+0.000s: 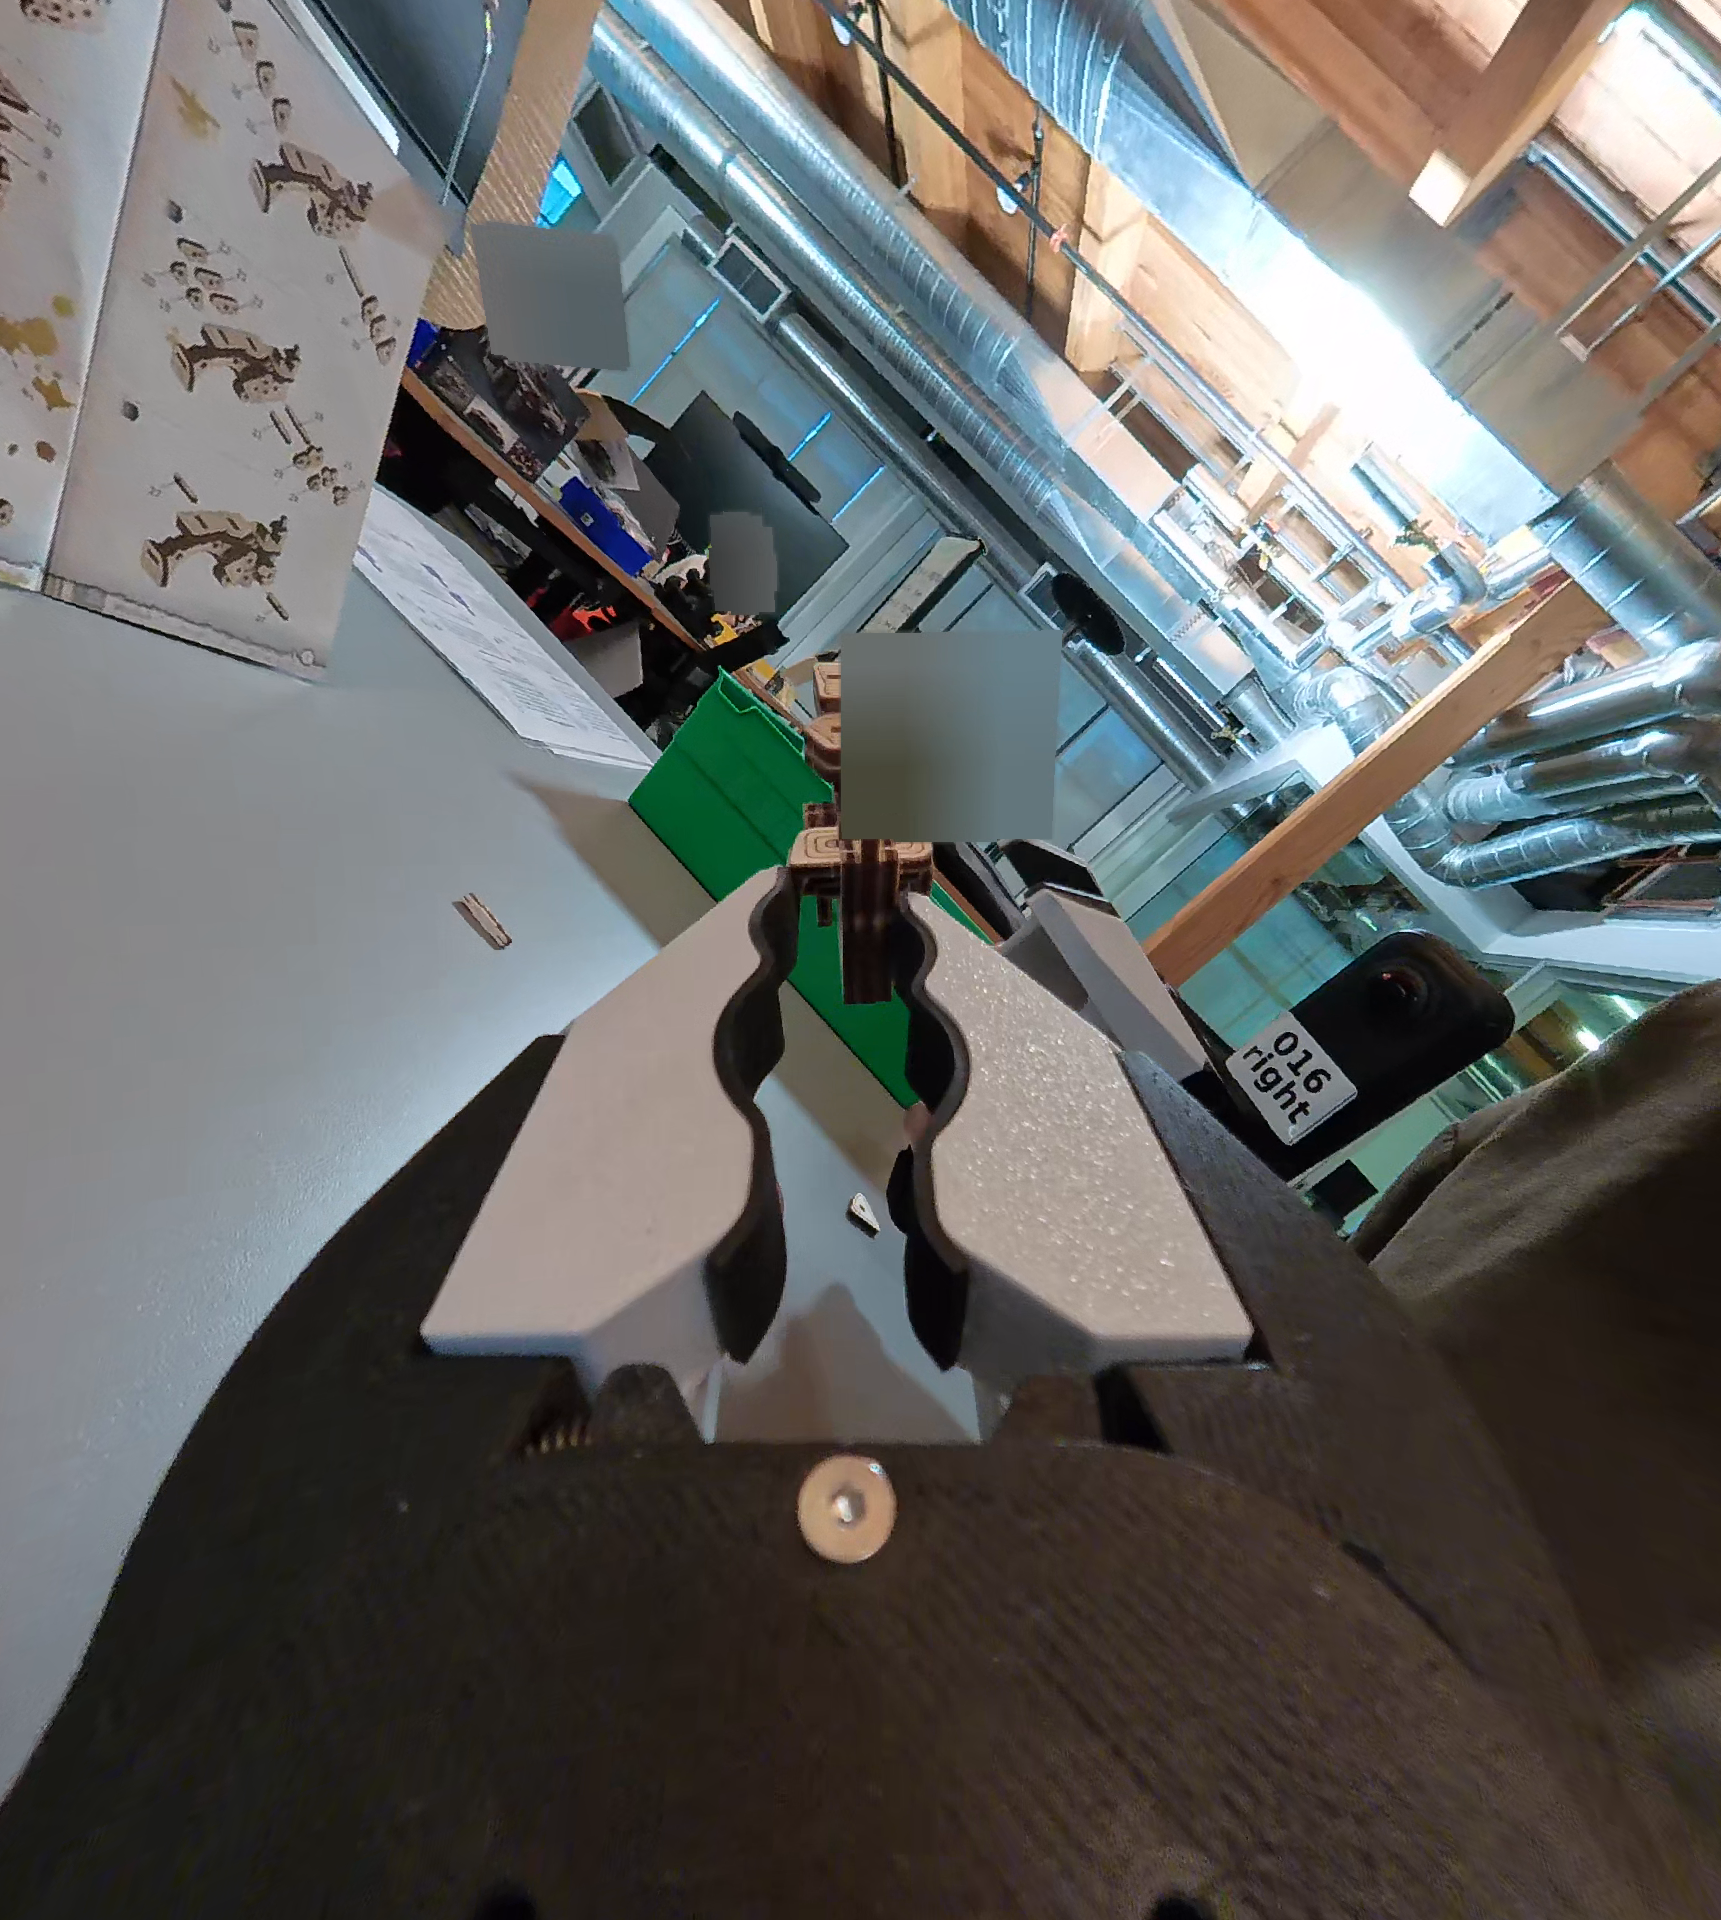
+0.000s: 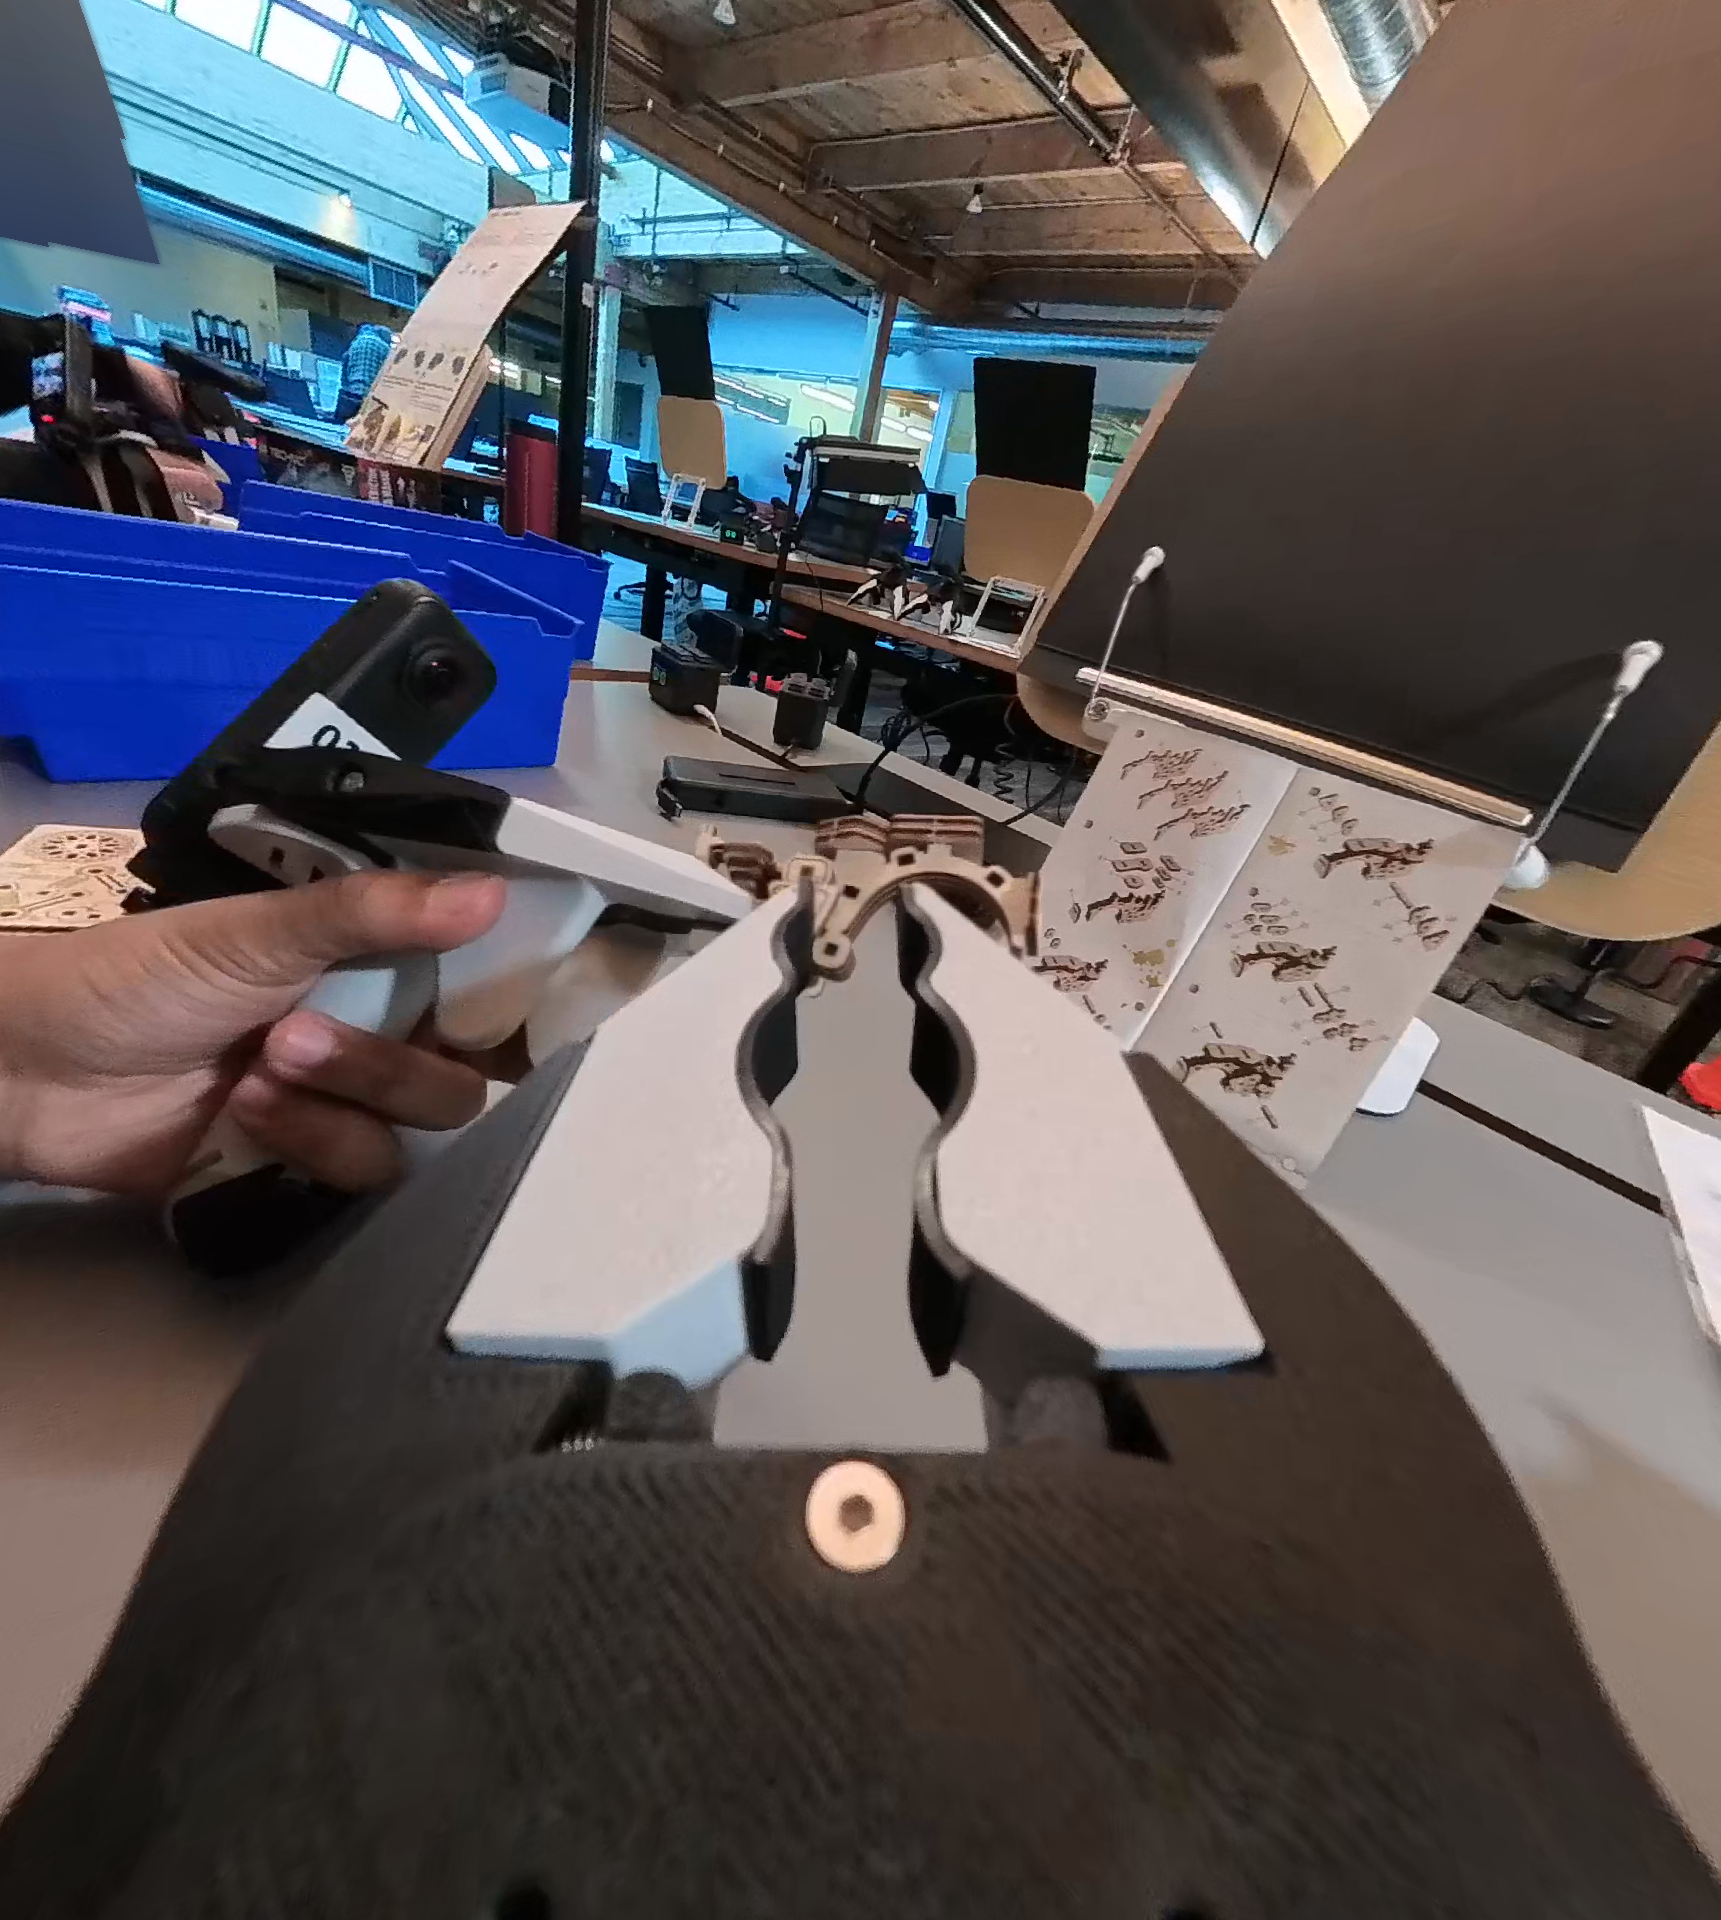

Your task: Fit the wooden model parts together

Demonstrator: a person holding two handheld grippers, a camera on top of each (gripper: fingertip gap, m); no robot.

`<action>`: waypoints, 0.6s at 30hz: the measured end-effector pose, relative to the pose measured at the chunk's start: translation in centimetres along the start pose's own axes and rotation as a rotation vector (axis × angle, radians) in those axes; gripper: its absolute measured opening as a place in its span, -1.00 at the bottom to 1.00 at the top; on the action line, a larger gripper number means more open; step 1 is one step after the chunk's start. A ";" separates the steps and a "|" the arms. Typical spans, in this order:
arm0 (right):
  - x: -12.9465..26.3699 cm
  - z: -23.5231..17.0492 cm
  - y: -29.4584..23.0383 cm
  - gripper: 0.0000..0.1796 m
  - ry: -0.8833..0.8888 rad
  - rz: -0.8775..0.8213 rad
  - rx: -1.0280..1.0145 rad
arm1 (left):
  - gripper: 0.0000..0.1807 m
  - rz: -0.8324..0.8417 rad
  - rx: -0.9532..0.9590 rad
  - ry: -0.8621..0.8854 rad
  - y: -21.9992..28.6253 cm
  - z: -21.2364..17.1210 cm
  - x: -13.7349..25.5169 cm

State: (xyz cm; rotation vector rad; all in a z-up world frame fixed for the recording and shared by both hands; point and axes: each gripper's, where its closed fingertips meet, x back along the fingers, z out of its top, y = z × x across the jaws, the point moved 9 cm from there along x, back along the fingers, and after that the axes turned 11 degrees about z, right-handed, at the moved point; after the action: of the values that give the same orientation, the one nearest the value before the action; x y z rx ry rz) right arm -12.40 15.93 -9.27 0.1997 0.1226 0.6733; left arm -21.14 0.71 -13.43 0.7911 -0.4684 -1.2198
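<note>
In the left wrist view my left gripper is shut on a small wooden model assembly with dark laser-cut edges, held above the grey table. A blurred patch hides its upper part. My right gripper's grey finger comes in from the right beside it. In the right wrist view my right gripper is shut on an arch-shaped wooden part of the same model. The left gripper, held by a hand, reaches the model from the left.
An instruction sheet hangs on a stand at the right, also seen at upper left. Blue bins and a wooden parts sheet lie left. A green bin is behind the model. Small loose wooden pieces lie on the table.
</note>
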 end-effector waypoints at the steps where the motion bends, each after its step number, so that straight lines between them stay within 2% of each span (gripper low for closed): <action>1: 0.0 0.0 -0.1 -0.84 0.001 0.004 -0.003 | -0.85 0.003 -0.003 0.002 0.0 0.0 0.0; 6: 0.1 0.0 0.2 -0.83 0.009 0.006 -0.046 | -0.85 0.025 -0.031 0.016 0.1 0.0 0.1; 12: -0.2 -0.3 0.4 -0.89 -0.027 0.126 -0.268 | -0.84 0.019 -0.084 0.115 1.4 0.5 0.6; 18: -0.1 -0.7 0.8 -0.82 -0.021 0.090 -0.282 | -0.84 0.032 -0.122 0.095 1.6 0.2 0.5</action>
State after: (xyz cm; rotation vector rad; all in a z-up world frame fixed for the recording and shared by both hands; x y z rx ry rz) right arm -13.10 16.51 -9.75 -0.0593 -0.0023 0.7701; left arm -20.13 0.42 -12.12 0.7307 -0.3245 -1.1645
